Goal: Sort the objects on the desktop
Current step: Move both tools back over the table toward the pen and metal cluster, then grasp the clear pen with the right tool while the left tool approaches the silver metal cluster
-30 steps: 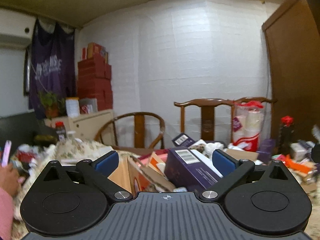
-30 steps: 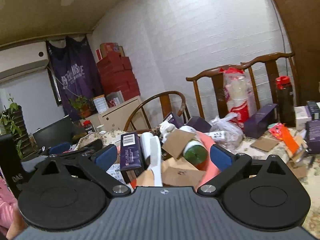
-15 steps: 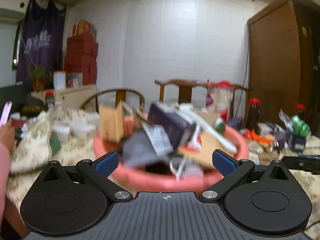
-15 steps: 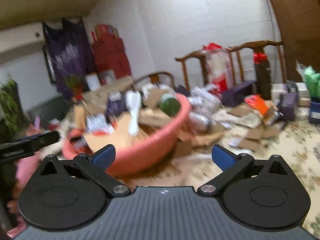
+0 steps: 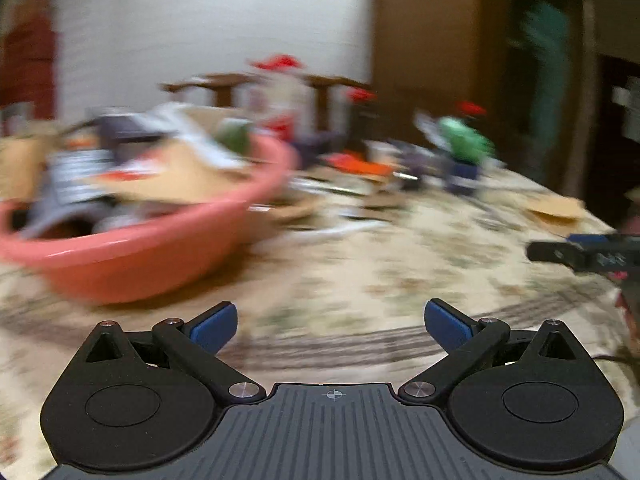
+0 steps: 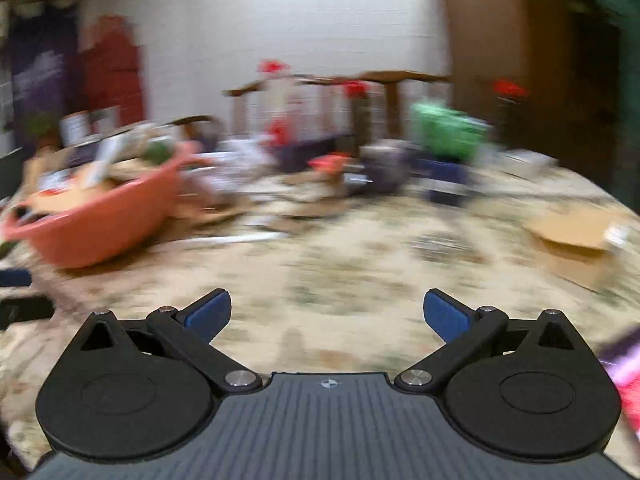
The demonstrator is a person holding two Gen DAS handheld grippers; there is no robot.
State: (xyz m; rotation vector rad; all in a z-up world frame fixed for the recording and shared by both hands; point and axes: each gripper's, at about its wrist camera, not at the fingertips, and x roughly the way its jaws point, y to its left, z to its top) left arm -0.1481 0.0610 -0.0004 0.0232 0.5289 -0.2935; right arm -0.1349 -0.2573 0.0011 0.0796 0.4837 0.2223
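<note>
Both views are motion-blurred. A pink basin [image 5: 132, 252] heaped with cardboard, boxes and papers stands on the floral tablecloth at the left; it also shows in the right wrist view [image 6: 104, 216]. My left gripper [image 5: 330, 326] is open and empty over the cloth, right of the basin. My right gripper [image 6: 327, 316] is open and empty over the cloth. Part of the right gripper [image 5: 584, 254] shows at the left wrist view's right edge. Loose items lie at the back: a green bag [image 6: 448, 132], a dark blue box [image 6: 446, 180] and an orange packet [image 5: 360, 164].
Flat cardboard pieces [image 6: 572, 232] lie at the right near the table's edge. Wooden chairs [image 6: 384, 88] and a brown cupboard [image 5: 440, 60] stand behind the table. Red-capped bottles [image 5: 470, 110] stand at the back. A pink item [image 6: 624, 372] shows at the right edge.
Both grippers have pulled back and swung right and downward. The basin has slid to the left of both views, and the open tablecloth now fills the foreground. Both stay open.
</note>
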